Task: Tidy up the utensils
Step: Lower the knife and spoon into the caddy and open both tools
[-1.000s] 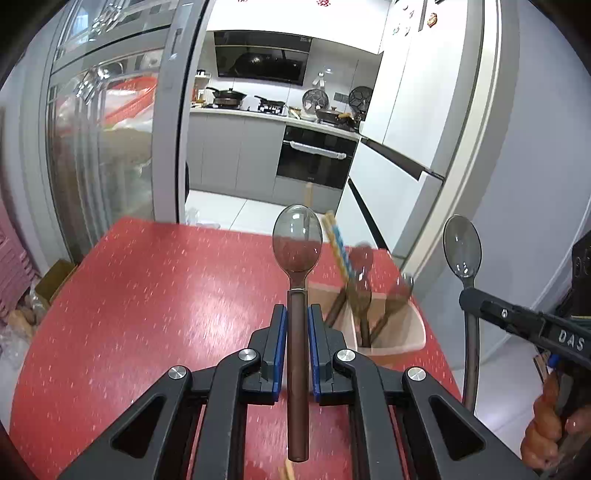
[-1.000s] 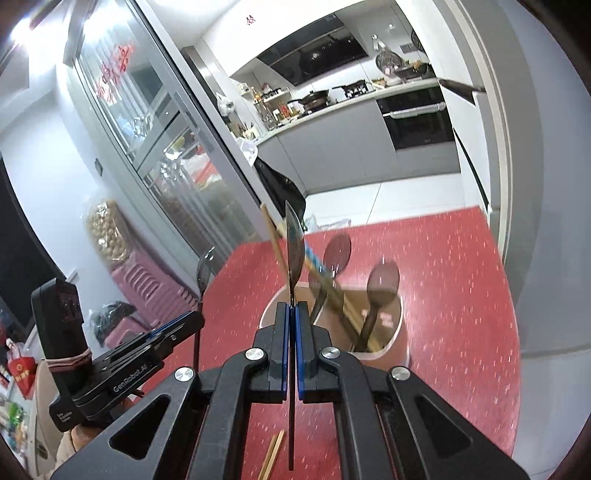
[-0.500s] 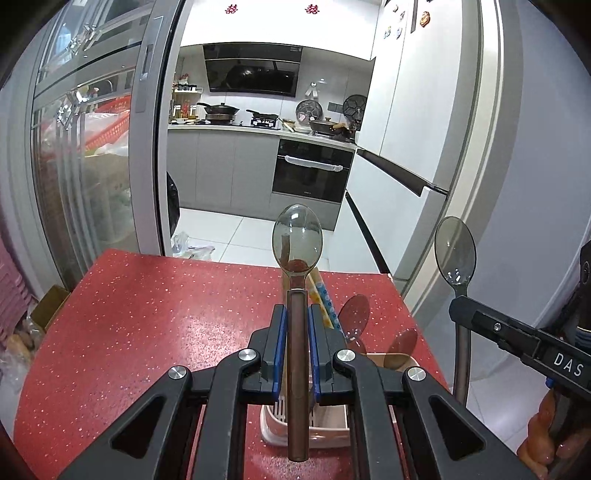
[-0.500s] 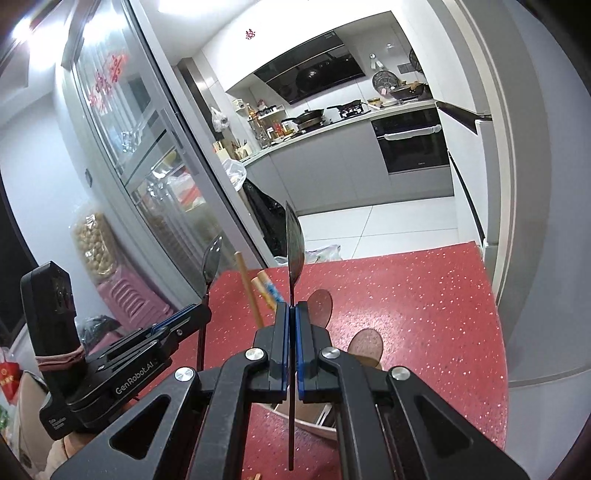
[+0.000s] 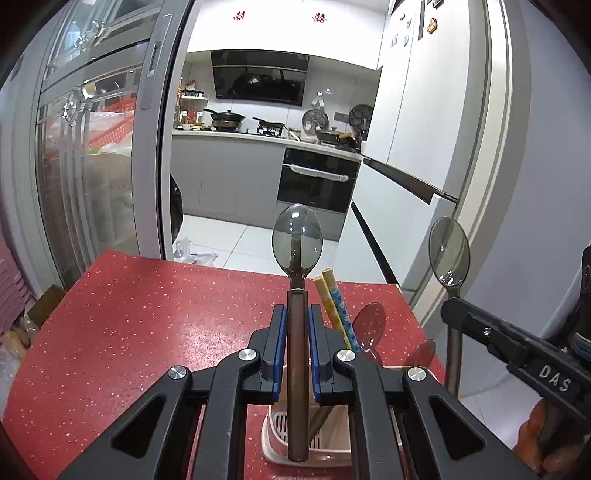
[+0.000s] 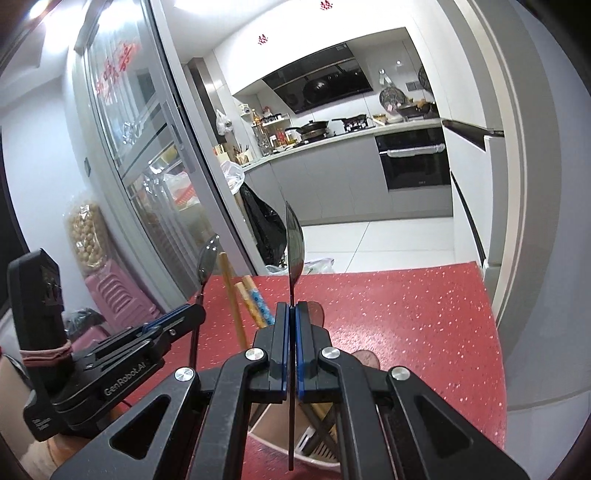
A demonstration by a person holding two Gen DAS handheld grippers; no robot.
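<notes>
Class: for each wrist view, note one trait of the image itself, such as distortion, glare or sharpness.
Left wrist view: fisheye bends the door frame; the held spoon looks sharp. Right wrist view: ceiling light glare top left; the right gripper's spoon appears edge-on.

Background: built-in oven (image 5: 317,181) sitting under grey counter, black range hood (image 5: 260,79) hanging above, pans (image 5: 225,117) resting on hob

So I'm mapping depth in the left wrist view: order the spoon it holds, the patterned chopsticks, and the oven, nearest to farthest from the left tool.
1. Spoon, clamped in the left tool.
2. Patterned chopsticks, just right, standing in the holder.
3. Oven, far back in the kitchen.
</notes>
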